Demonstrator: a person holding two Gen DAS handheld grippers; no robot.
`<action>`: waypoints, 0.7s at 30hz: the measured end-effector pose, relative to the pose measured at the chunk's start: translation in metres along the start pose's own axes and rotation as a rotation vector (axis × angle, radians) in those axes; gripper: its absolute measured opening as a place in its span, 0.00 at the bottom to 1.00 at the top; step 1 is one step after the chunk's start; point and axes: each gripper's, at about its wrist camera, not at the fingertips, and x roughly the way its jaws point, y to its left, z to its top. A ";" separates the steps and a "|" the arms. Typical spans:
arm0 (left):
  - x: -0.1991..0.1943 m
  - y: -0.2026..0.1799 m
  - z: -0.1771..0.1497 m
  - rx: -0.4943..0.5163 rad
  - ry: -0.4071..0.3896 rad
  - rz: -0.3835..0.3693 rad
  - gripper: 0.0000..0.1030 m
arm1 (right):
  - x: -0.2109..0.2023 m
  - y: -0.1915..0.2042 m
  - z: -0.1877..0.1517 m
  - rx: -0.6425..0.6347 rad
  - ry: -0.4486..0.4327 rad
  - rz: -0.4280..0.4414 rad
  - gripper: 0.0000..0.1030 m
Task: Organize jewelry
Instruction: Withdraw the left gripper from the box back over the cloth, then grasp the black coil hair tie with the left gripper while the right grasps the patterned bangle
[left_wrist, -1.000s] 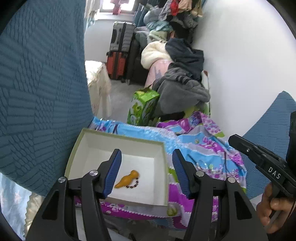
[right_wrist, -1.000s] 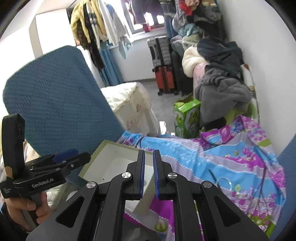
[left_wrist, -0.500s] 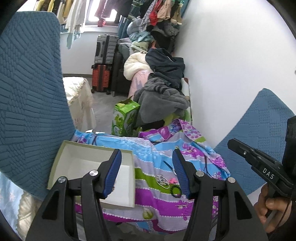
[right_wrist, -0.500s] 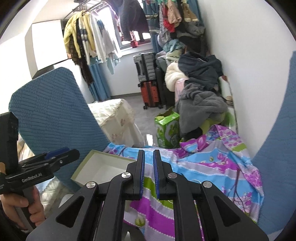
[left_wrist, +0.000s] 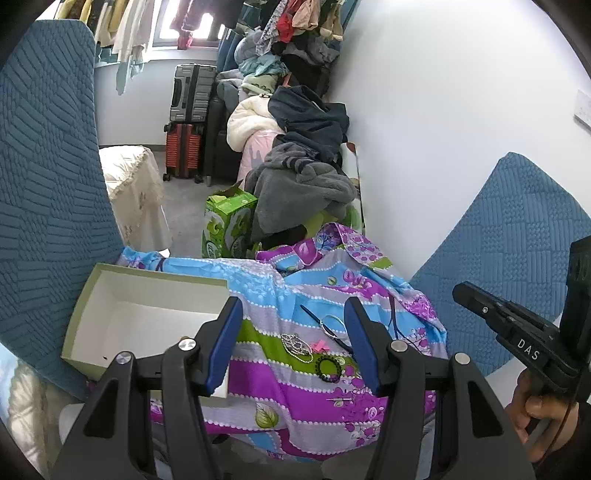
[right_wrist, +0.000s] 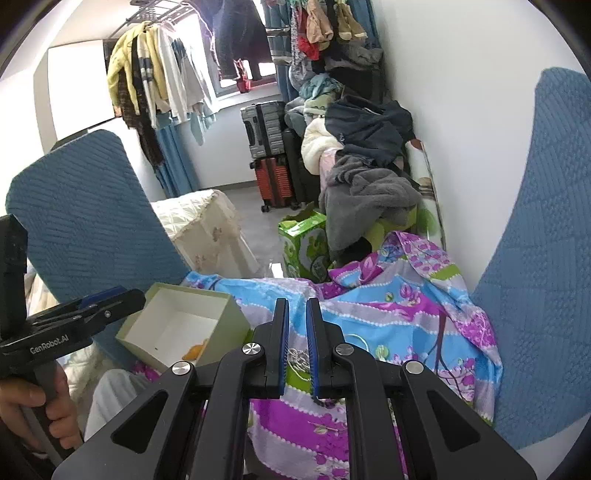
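A pale green open box (left_wrist: 92, 295) with a white inside sits at the left on a colourful floral cloth (left_wrist: 295, 398). In the right wrist view the box (right_wrist: 236, 325) holds an orange pendant (right_wrist: 194, 352). Loose on the cloth lie a rhinestone brooch (left_wrist: 295, 345), a small pink piece (left_wrist: 319, 346), a black bead bracelet (left_wrist: 328, 367), a thin ring with a black cord (left_wrist: 330, 326) and a pin (left_wrist: 338, 399). My left gripper (left_wrist: 293, 345) is open and empty, raised above the brooch. My right gripper (right_wrist: 297, 354) has its jaws nearly closed and holds nothing.
Blue quilted chair backs (left_wrist: 44, 184) (left_wrist: 509, 240) flank the cloth left and right. Beyond stand a green carton (left_wrist: 229, 225), a heap of clothes (left_wrist: 303, 177), suitcases (left_wrist: 188, 122) and a cream-covered table (left_wrist: 133, 192). A white wall runs along the right.
Both grippers pulled back and up; the left one swung right from over the box to over the loose jewelry. The pendant stays in the box. Neither jaw changed.
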 end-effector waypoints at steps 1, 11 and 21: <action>0.001 -0.002 -0.003 -0.001 0.005 -0.001 0.56 | -0.001 -0.002 -0.003 0.003 0.002 -0.003 0.08; 0.018 -0.022 -0.036 0.005 0.044 -0.022 0.56 | -0.001 -0.026 -0.042 0.036 0.029 -0.039 0.08; 0.044 -0.041 -0.067 0.031 0.116 -0.052 0.56 | 0.003 -0.046 -0.089 0.063 0.068 -0.067 0.08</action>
